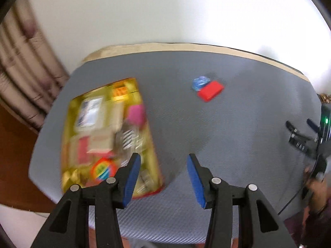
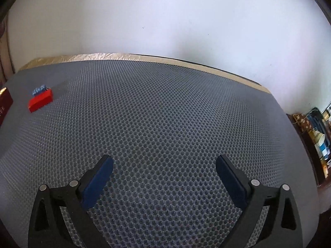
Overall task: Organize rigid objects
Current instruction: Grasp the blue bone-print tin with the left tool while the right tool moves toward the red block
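A gold box (image 1: pixel 69 111) lies open on the left of the grey mat, packed with several small items, blurred by motion. A red block (image 1: pixel 211 90) and a small blue object (image 1: pixel 199 82) lie together farther back on the mat. My left gripper (image 1: pixel 163 165) is open and empty, above the mat beside the box's right edge. My right gripper (image 2: pixel 164 163) is open and empty over bare mat. In the right wrist view the red block (image 2: pixel 40 102) and blue object (image 2: pixel 38 90) sit far left, by the box's dark red side (image 2: pixel 5 103).
The grey textured mat (image 2: pixel 165 113) covers a table against a white wall. The right gripper's body (image 1: pixel 304 142) shows at the right edge of the left wrist view. A curtain (image 1: pixel 22 72) hangs left; cluttered shelves (image 2: pixel 318 136) stand right.
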Motion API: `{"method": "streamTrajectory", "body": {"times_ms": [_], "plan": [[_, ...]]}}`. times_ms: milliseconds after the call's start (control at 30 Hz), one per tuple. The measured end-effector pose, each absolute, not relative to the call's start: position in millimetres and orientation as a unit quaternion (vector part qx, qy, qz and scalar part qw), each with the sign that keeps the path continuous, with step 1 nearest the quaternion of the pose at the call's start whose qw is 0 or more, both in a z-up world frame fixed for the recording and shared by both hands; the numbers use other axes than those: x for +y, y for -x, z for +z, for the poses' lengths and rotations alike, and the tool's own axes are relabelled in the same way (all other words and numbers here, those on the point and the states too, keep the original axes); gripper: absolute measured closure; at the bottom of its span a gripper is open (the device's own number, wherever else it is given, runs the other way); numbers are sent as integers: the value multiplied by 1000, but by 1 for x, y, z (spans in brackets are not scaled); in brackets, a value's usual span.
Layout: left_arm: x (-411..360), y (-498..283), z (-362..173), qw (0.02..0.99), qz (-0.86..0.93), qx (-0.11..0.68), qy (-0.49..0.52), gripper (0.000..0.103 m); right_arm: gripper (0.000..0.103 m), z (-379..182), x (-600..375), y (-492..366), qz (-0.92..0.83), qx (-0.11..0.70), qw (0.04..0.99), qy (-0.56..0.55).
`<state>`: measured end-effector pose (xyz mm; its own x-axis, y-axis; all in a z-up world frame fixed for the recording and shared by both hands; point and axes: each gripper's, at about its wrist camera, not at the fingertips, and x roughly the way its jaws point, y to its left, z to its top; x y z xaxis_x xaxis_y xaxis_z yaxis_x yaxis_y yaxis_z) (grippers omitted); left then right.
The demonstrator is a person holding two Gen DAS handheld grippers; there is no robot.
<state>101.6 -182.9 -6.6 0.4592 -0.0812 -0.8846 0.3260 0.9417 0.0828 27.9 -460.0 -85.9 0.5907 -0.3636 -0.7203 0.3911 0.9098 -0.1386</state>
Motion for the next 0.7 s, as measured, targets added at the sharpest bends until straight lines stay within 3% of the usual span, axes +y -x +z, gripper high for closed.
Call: {"method": "streamTrajectory", "body": {"times_ms": [367,700], "plan": [[-266,-207,-65,814,-127,554,-118,55,4,-82,-462,-23,-178,392,902,-41],[-284,-255,-107,799,-136,577,-98,54,4,-85,-458,-24,-154,398,903,-45]]}}
